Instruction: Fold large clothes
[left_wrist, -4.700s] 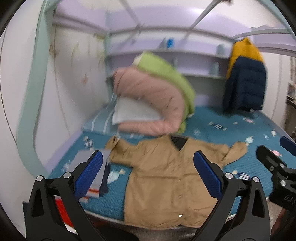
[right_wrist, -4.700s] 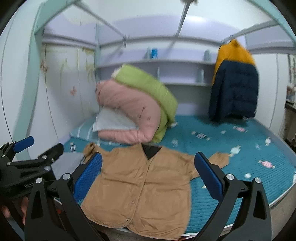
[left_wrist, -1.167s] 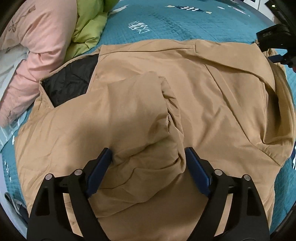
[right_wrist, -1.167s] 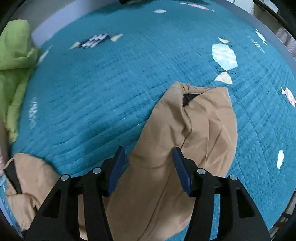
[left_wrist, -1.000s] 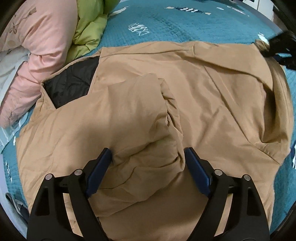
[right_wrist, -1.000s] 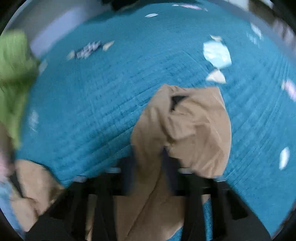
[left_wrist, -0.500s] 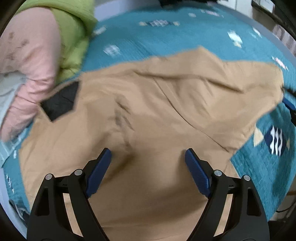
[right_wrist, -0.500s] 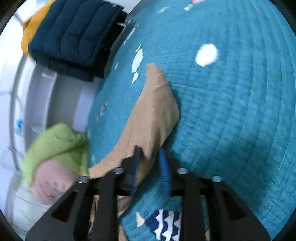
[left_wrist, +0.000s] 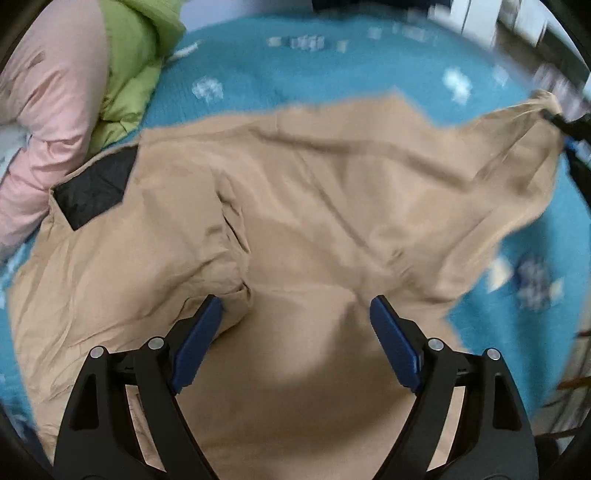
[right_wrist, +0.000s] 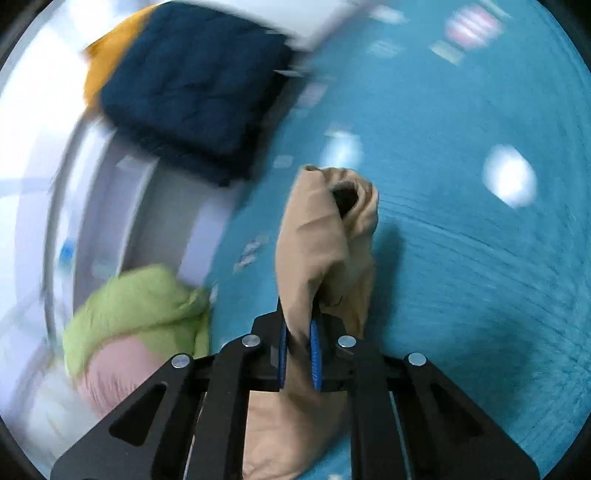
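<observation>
L gripper (left_wrist: 295, 317): fingers spread wide, nothing gripped, over tan jacket (left_wrist: 295, 206) body | R gripper (right_wrist: 297, 354): clenched on jacket sleeve (right_wrist: 325, 236), cuff raised | jacket spread on teal bedspread (left_wrist: 332, 66), collar by pink/green duvet (left_wrist: 74, 81)

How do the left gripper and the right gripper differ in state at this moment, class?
The left gripper is open over the tan jacket, gripping nothing; the right gripper is shut on the jacket's sleeve. Both have blue pads on black fingers.
</observation>
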